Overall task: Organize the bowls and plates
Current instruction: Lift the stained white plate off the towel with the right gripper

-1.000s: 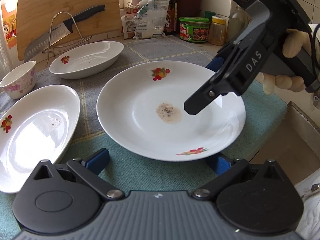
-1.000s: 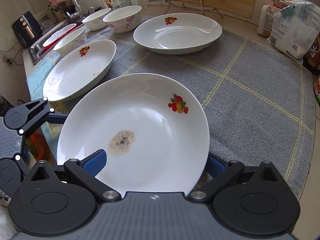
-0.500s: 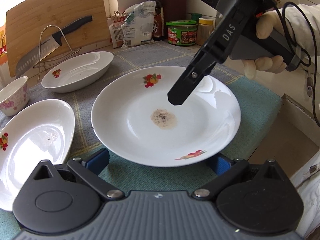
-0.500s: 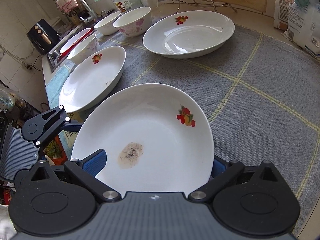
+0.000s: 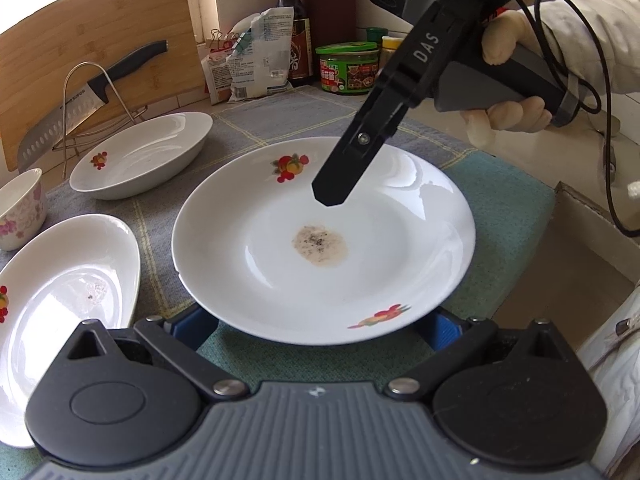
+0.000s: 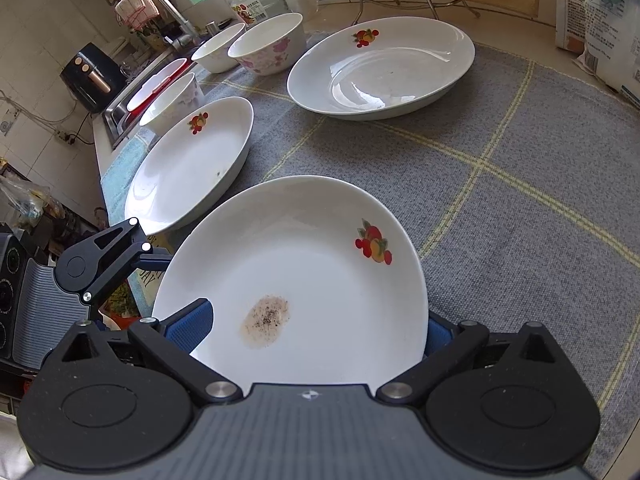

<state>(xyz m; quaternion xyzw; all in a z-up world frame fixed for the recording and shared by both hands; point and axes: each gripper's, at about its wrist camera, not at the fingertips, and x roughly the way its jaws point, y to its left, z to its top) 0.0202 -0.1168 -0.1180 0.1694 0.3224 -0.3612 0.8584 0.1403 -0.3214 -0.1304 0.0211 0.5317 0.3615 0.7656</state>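
A round white plate (image 5: 400, 264) (image 6: 320, 264) with fruit prints and a brown stain in its middle lies on the cloth at the counter's near edge. My left gripper (image 5: 316, 326) is open; its blue fingers (image 5: 192, 326) reach under the plate's near rim, tips hidden. In the right wrist view the left gripper (image 6: 156, 258) sits at the plate's left rim. My right gripper (image 6: 312, 326) (image 5: 330, 196) is open and tilted down over the plate. One blue finger (image 6: 188, 320) is above the plate and the other is hidden behind its rim.
An oval dish (image 5: 68, 292) (image 6: 192, 164) lies left of the plate, a deeper dish (image 5: 148, 152) (image 6: 384, 68) behind. Floral bowls (image 6: 268, 44) stand toward the sink (image 6: 152, 84). A knife on a rack (image 5: 80, 100), jars (image 5: 348, 68) and bags line the back. A cardboard box (image 5: 592, 232) sits below the counter edge.
The right gripper has swung further over the plate toward its middle and pitched steeper. Both cameras have risen a little. The plate keeps its place beside the oval dish.
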